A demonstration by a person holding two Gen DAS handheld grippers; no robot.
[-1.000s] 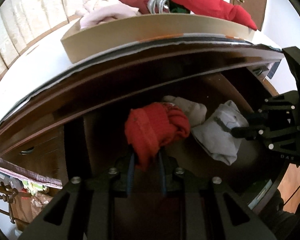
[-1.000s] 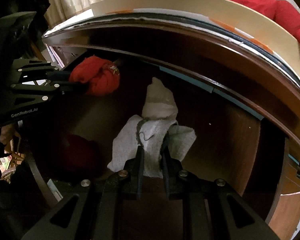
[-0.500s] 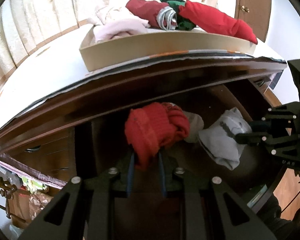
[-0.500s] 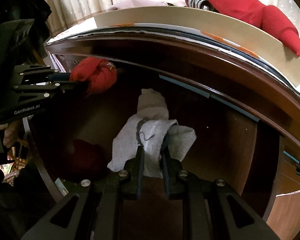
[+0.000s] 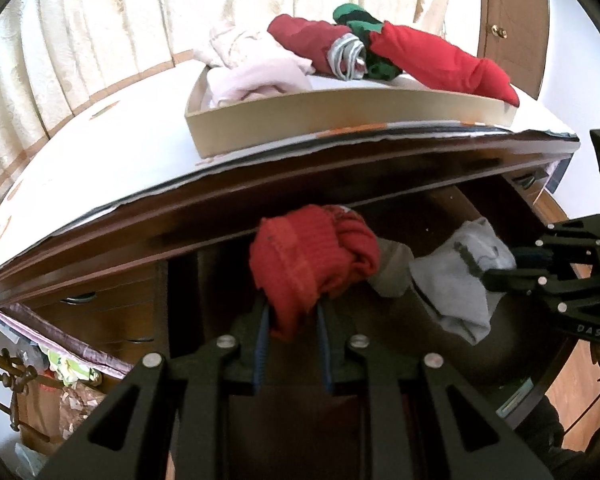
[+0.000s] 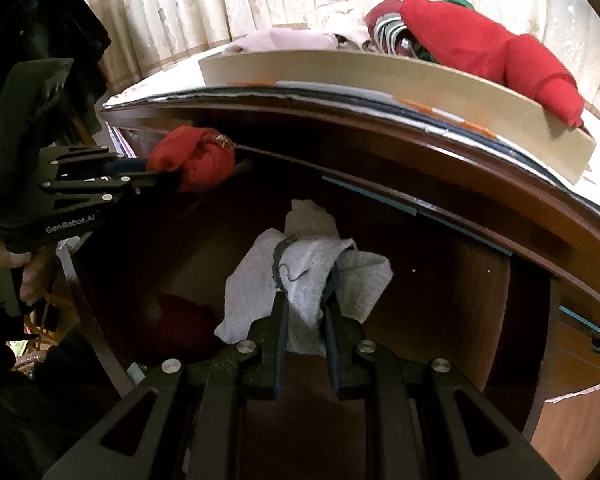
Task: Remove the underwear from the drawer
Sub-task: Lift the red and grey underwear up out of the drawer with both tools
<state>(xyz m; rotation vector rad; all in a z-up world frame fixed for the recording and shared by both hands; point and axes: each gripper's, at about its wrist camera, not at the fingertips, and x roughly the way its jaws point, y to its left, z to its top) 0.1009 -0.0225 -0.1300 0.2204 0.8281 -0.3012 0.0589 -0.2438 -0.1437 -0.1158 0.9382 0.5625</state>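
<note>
Left gripper point(image 5: 290, 312): clamped on red underwear point(image 5: 312, 256), above the open drawer point(image 6: 440, 296).
Right gripper point(image 6: 304, 304): clamped on grey underwear point(image 6: 304, 276).
Change: both bundles raised slightly; grips unchanged.

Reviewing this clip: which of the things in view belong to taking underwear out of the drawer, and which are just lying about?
Part of the job:
- red garment, clamped in the left gripper
- grey garment, clamped in the right gripper
- open drawer
- cardboard tray of clothes on top, probably the drop-off

Just lying about:
- curtain
- door
- clutter at the lower left
</note>
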